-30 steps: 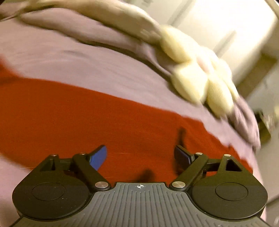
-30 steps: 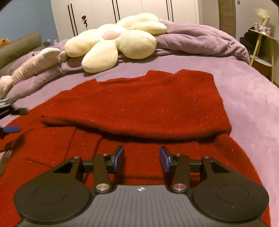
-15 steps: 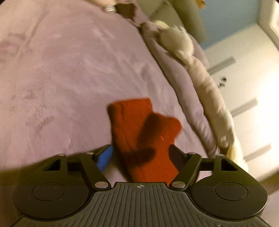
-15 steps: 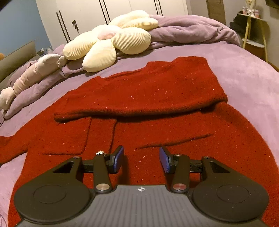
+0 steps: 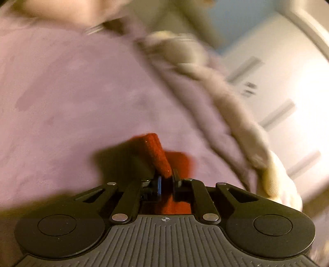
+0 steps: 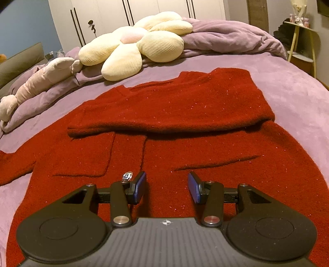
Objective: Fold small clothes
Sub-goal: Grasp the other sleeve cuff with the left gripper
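A red knitted sweater [image 6: 164, 147] lies spread on the purple bedspread [image 6: 287, 82], its far sleeve folded across the chest. The other sleeve [image 6: 14, 164] reaches off to the left edge of the right wrist view. My right gripper [image 6: 167, 185] hovers open just above the sweater's lower body with nothing between its blue pads. In the blurred left wrist view my left gripper [image 5: 165, 180] is shut on the red sleeve cuff [image 5: 157, 153], which sticks up from between the pads above the bedspread [image 5: 72, 92].
A cream flower-shaped pillow [image 6: 135, 45] and a long pale plush toy [image 6: 41, 82] lie at the back of the bed beside a bunched purple duvet [image 6: 232, 39]. White wardrobe doors [image 6: 102, 16] stand behind. A small side table [image 6: 302, 41] is at the far right.
The left gripper swung from over the sweater's body out to the sleeve end and closed on the cuff. The right gripper pulled back a little and stayed open.
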The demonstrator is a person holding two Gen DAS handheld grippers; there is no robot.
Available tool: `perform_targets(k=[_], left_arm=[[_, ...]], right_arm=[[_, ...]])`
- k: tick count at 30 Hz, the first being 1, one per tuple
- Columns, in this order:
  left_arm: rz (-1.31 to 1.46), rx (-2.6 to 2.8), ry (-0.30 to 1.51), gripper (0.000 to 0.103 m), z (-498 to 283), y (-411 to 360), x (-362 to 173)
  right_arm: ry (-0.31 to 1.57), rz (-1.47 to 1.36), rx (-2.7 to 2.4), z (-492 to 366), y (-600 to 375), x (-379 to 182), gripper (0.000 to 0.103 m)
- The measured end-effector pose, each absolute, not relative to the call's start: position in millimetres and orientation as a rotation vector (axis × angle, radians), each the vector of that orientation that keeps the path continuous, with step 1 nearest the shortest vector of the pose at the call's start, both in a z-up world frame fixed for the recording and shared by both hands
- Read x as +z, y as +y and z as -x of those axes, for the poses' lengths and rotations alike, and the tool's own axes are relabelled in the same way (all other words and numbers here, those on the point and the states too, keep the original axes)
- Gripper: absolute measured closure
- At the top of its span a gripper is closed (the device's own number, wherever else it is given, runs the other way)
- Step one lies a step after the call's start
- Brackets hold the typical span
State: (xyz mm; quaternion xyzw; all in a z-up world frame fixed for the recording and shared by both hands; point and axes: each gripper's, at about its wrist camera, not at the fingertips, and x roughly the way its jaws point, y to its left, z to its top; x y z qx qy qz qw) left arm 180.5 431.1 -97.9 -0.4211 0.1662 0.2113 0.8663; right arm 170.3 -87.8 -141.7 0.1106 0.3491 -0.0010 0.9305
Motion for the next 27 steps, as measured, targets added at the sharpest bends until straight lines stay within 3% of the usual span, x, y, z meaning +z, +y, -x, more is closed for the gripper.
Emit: perform_targets(k=[7,9,11,12,13,17,27], left_arm=[[0.554,-0.08,0.296,0.091,-241.8,254.3,3.6],[0.488,-0.202,0.328,0.086,-258.7,191.7,8.9],[0.448,-0.3,0.399,0.062,-273.6,141.3,1.8],[0.446,-0.342,0.465,0.033,-282.0,117.5,-8.1],[0.454,-0.348,0.527,0.026,-287.0,99.1,-20.6],[0.438,-0.3,0.608,0.029,-279.5,83.2,-58.5],[0.425,-0.041,0.679,0.029,-245.3,151.4,-102.9]], right_arm=[[0.678,-0.288,-0.019,-162.2,-100.8,-138.5,0.059],[0.666,-0.302,-0.024,-158.2,-108.0,-137.0,0.059],[0.657,-0.315,-0.033,-154.7,-117.1,-135.6,0.059],[0.654,-0.321,-0.038,-153.8,-122.1,-134.6,0.059],[0.651,-0.326,-0.04,-153.4,-127.0,-133.7,0.059],[0.645,-0.34,-0.014,-157.0,-141.6,-127.5,0.059],[0.677,-0.448,0.24,-259.3,-107.6,-123.2,0.058]])
